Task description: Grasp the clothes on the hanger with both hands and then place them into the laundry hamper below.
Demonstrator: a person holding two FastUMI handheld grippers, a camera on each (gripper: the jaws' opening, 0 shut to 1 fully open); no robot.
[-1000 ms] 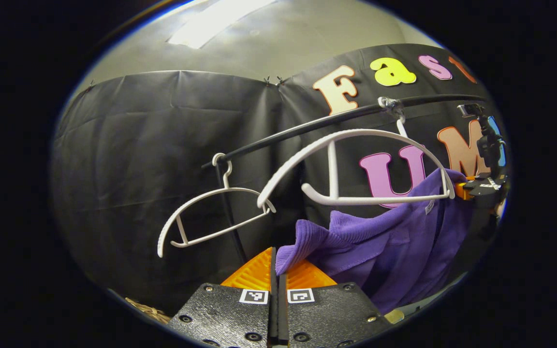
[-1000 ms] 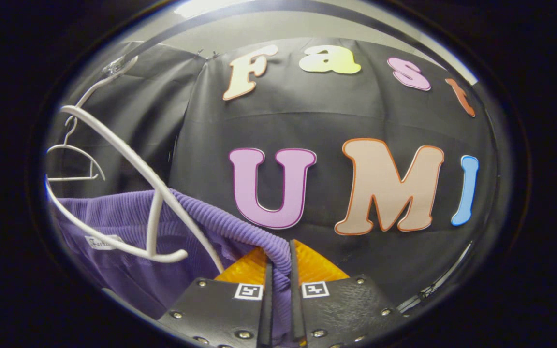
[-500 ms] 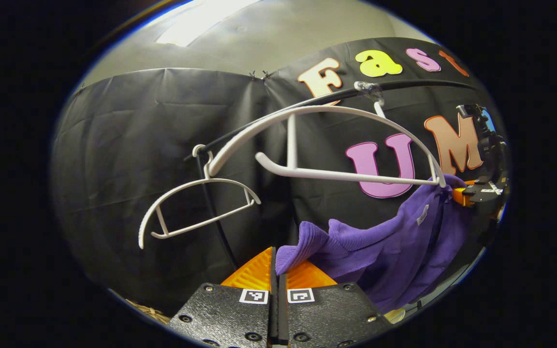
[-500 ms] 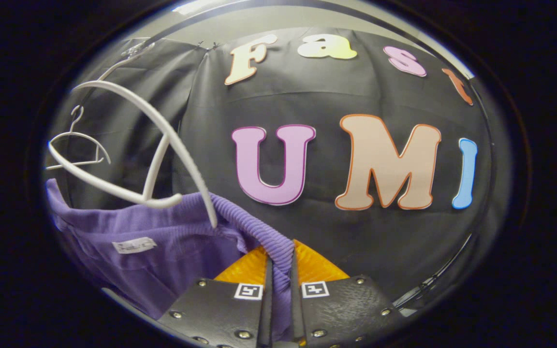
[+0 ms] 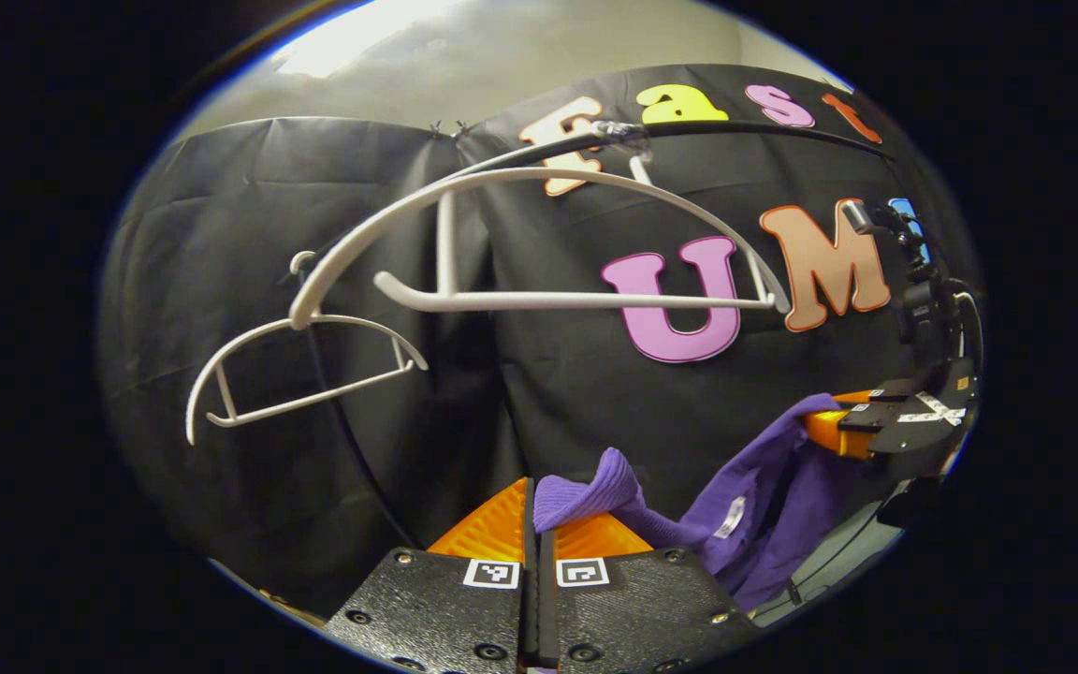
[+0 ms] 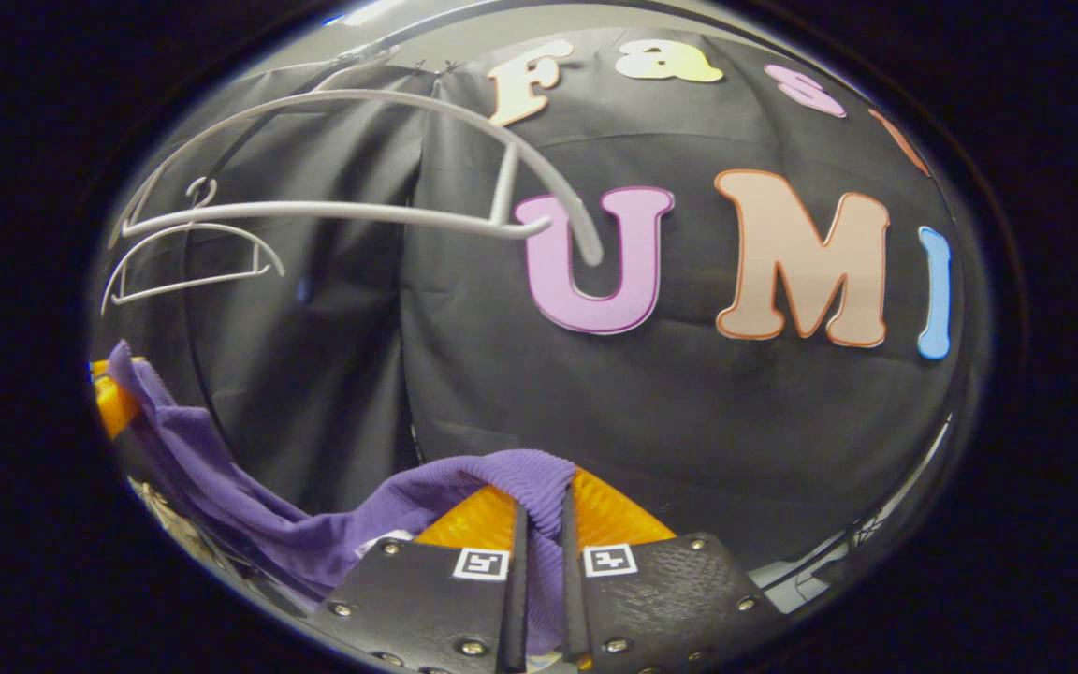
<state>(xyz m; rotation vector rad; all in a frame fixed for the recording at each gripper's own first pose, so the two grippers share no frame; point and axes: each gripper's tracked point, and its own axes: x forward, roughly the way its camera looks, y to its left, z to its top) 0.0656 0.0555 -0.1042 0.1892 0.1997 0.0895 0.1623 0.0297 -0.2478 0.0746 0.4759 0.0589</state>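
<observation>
**Garment off the hanger — now get it down into the hamper**

Both grippers have the purple garment point(image 5: 745, 477) pinched at its ribbed edges: the left gripper point(image 5: 535, 524) is clamped on one corner, the right gripper point(image 6: 539, 524) on the other, jaws closed on cloth at each end. The garment sags between them, well below the bare hanger point(image 5: 520, 234) on the rail point(image 5: 745, 131) (a second hanger point(image 5: 296, 365) hangs empty beside it).

From the left gripper view you can see the right gripper off to the side, cloth trailing from its fingers. The hamper isn't visible here — presumably it sits underneath.

The trick now, I'd say: lower both ends together, bring the hands inward so the slack bunches, and only let go once the cloth is inside the rim. Release one side early and the garment could drape over the edge.
</observation>
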